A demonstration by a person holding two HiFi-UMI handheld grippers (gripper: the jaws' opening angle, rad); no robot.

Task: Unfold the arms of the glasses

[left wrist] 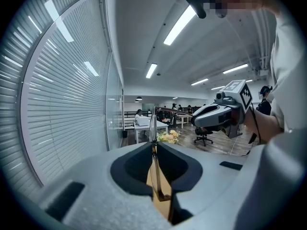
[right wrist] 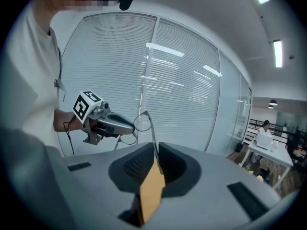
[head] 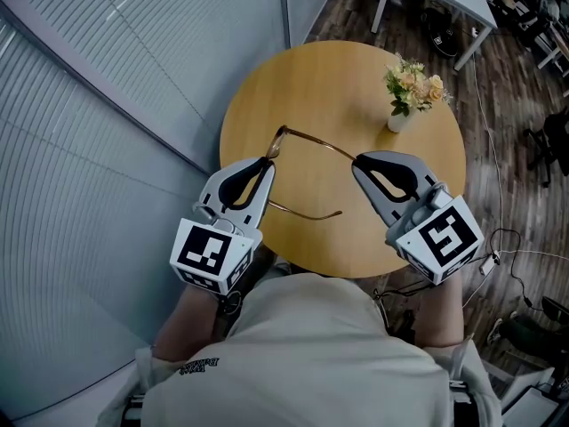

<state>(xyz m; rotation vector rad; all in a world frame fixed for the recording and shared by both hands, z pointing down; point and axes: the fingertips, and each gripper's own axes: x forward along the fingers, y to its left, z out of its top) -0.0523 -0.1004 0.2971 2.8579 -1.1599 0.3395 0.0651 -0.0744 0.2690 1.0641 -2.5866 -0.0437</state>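
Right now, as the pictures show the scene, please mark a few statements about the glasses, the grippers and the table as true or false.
1. Both grippers are shut on the glasses. True: the left gripper and the right gripper each pinch a part of them.
2. The glasses lie flat on the table. False: they are held up between the two grippers.
3. A vase of flowers stands on the table. True.
4. The right gripper pinches a lens. False: it pinches a temple arm; the left gripper holds the front of the frame.
5. The table top is square. False: it is round.
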